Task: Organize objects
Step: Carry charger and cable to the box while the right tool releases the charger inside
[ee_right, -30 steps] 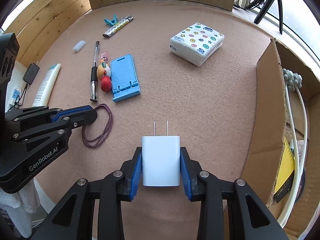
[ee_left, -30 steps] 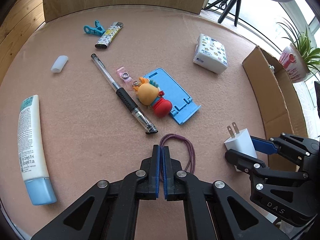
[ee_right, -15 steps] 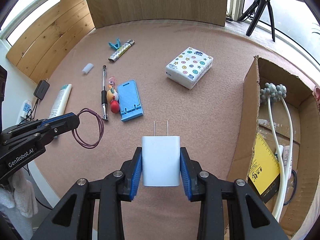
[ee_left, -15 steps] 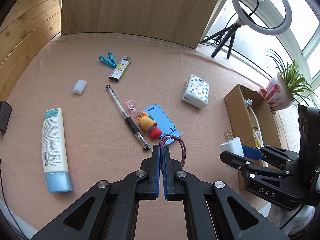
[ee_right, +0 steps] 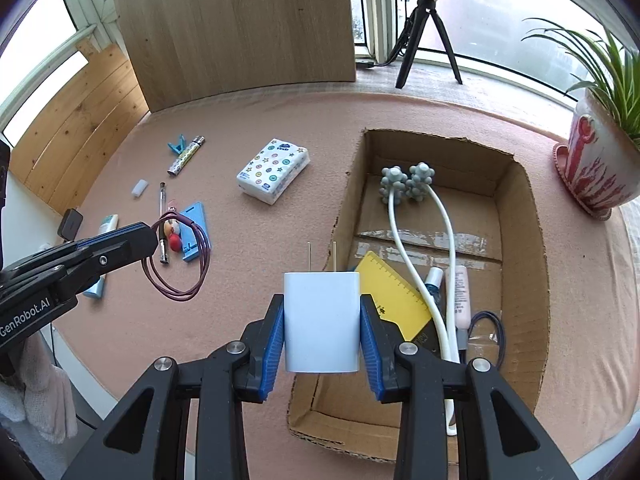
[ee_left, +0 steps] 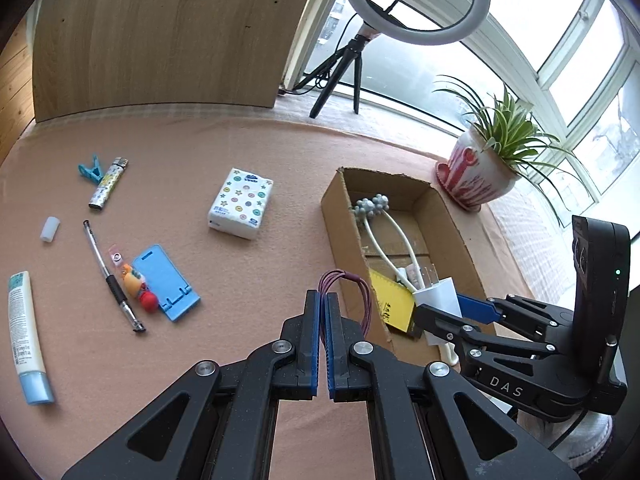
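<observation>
While both grippers hang above the pink felt table [ee_right: 280,128], the largest item on it is the open cardboard box [ee_right: 520,208] at the right side, near a potted plant [ee_left: 480,176] on the sill. Inside the box: a white two-headed massager [ee_right: 416,264] with grey knobbed balls, a yellow ruler card [ee_right: 392,292], a pink tube [ee_right: 460,296], a small blue-capped bottle [ee_right: 432,280] and a dark loop of band [ee_right: 490,328] (partly hidden by the massager's stems).

Right gripper [ee_right: 322,334]: clenched on a white charger plug [ee_right: 322,320], blue pads pressing both flat sides, the two prongs pointing away from the camera. In the right wrist view the plug sits over the box's near left wall; in the left wrist view it overlaps the box interior.

Left gripper [ee_left: 323,304]: jaws fully closed, pinching a purple hair tie [ee_right: 180,264] at the tips. The loops dangle free, clear of the felt, just left of the box.

Loose on the felt, well apart from the box, going down in size: a white lotion tube [ee_left: 26,336] with blue cap, a tissue pack [ee_left: 242,208], a blue phone stand [ee_left: 166,284], a pen [ee_left: 112,280], a patterned lighter [ee_left: 108,188], a small orange-and-red figurine [ee_left: 138,288] touching the stand, a teal clip [ee_left: 91,170], a white cap [ee_left: 50,230].
</observation>
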Tool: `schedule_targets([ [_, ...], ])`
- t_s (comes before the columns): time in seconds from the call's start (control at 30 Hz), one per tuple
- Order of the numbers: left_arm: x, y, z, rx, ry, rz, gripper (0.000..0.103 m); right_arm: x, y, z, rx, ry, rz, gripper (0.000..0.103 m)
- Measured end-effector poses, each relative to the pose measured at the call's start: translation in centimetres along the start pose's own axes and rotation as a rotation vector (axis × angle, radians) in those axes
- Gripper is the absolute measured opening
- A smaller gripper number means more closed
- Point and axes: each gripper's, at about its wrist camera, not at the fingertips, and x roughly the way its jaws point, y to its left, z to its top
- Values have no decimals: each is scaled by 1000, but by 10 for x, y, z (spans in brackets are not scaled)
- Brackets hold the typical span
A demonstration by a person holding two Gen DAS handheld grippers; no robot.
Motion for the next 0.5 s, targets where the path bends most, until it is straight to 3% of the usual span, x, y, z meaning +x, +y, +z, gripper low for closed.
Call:
schedule_targets([
  [0.27, 36, -61, -8, 85, 54, -62, 2, -9, -49, -20, 67, 6, -62, 32],
  [0.5, 56, -84, -12, 124, 81, -58, 2, -12, -72, -29, 107, 7, -79, 32],
])
